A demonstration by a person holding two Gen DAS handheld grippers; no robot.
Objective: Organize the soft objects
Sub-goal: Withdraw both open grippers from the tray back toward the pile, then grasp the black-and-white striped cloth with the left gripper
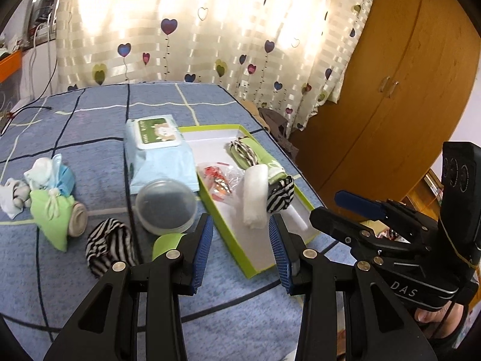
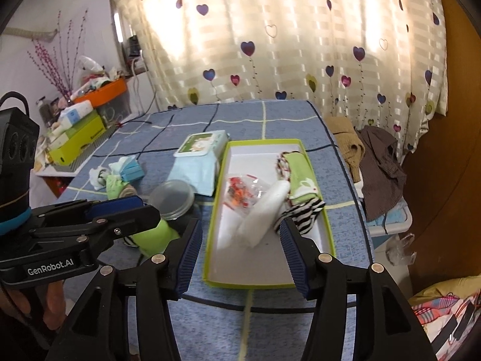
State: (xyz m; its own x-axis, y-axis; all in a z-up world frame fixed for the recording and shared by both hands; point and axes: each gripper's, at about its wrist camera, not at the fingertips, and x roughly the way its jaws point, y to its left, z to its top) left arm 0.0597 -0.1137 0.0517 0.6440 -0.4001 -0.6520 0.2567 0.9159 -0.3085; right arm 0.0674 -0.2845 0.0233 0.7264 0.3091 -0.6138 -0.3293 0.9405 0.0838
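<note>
A green-rimmed white box (image 1: 240, 249) (image 2: 270, 282) lies on the blue bed. In it are a white rolled cloth (image 1: 255, 198) (image 2: 261, 213), a black-and-white striped cloth (image 1: 281, 197) (image 2: 303, 213), a green folded cloth (image 1: 258, 156) (image 2: 300, 177) and a plastic bag (image 1: 219, 177) (image 2: 243, 189). Left of the box lie a striped sock (image 1: 108, 246), a green pouch (image 1: 51, 210) and small socks (image 1: 39, 171). My left gripper (image 1: 240, 240) is open and empty above the box's near left corner. My right gripper (image 2: 237, 240) is open and empty above the box's near end.
A wet-wipes pack (image 1: 159, 153) (image 2: 201, 156) and a clear round lid (image 1: 165, 207) (image 2: 173, 198) sit left of the box. A wooden wardrobe (image 1: 405, 90) stands at the right. Clothes (image 2: 378, 162) hang beside the bed. A cluttered shelf (image 2: 81, 132) is at the far left.
</note>
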